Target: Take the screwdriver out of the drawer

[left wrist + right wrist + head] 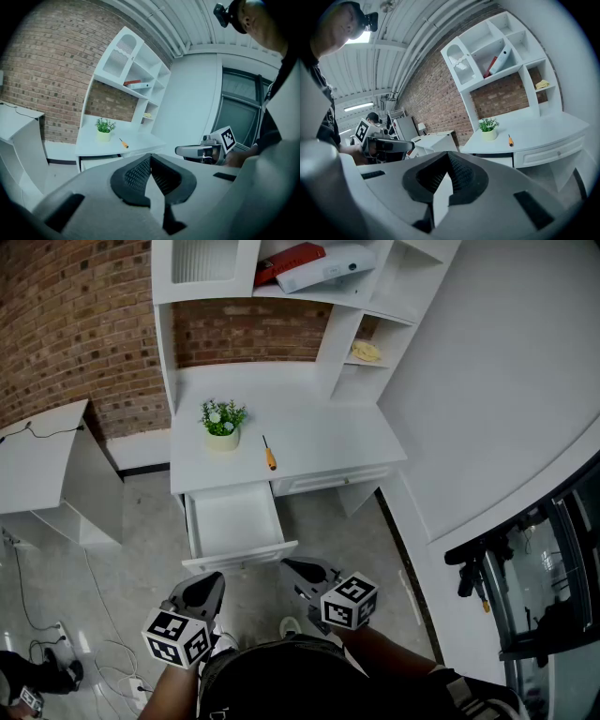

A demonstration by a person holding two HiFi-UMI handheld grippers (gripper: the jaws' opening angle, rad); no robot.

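Note:
The screwdriver (269,456), orange handle and dark shaft, lies on the white desk top (319,442), just right of a small potted plant (223,423). It also shows in the left gripper view as the screwdriver (123,143) and in the right gripper view as the screwdriver (510,139). Below the desk edge the left drawer (242,555) stands pulled out, its inside bare. My left gripper (208,583) and right gripper (296,569) hang close to my body, well short of the drawer. Both are shut with nothing between them: left gripper (150,158), right gripper (449,155).
A second drawer (328,479) to the right is pushed in. Shelves above the desk hold a red book (291,261) and a yellow object (366,351). A white side table (42,465) stands at the left, and cables (56,634) lie on the floor.

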